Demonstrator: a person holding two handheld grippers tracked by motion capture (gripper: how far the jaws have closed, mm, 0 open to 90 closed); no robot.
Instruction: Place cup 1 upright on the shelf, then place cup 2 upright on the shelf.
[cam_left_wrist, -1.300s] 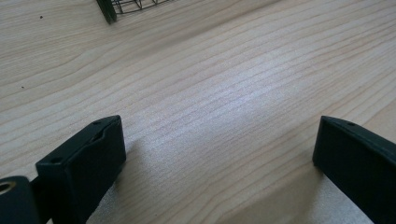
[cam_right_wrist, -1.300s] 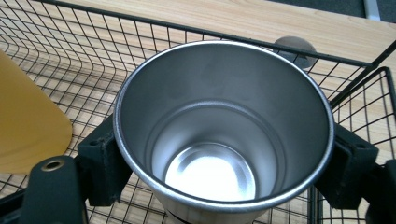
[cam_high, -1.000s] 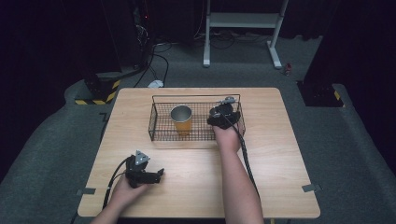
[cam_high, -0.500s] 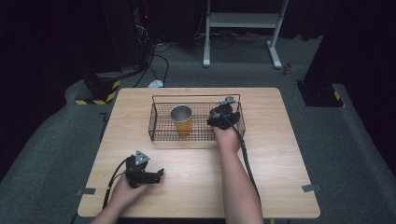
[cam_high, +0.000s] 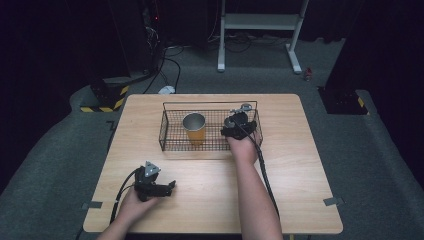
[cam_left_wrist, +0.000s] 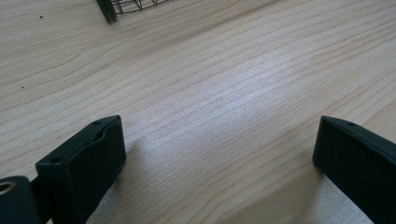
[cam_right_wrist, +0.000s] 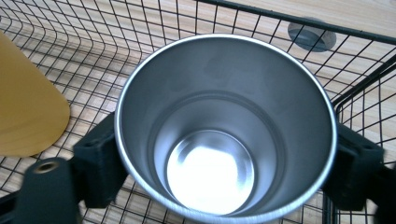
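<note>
Steel cup (cam_right_wrist: 224, 130): centre frame, upright, pinched between the right gripper (cam_right_wrist: 224, 168) jaws, inside the wire basket (cam_right_wrist: 299, 28). Left gripper (cam_left_wrist: 219, 154): spread over bare table (cam_left_wrist: 224, 84).

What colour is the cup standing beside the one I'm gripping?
Orange-yellow cup with a metal inside, best in the high view.

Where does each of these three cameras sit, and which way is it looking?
High view: above the table's near side, looking forward and down; both forearms enter below.
Left gripper view: rides the left gripper, facing bare wooden table between open jaws.
Right gripper view: rides the right gripper, looking down into the steel cup.
Shared: the black wire basket.
</note>
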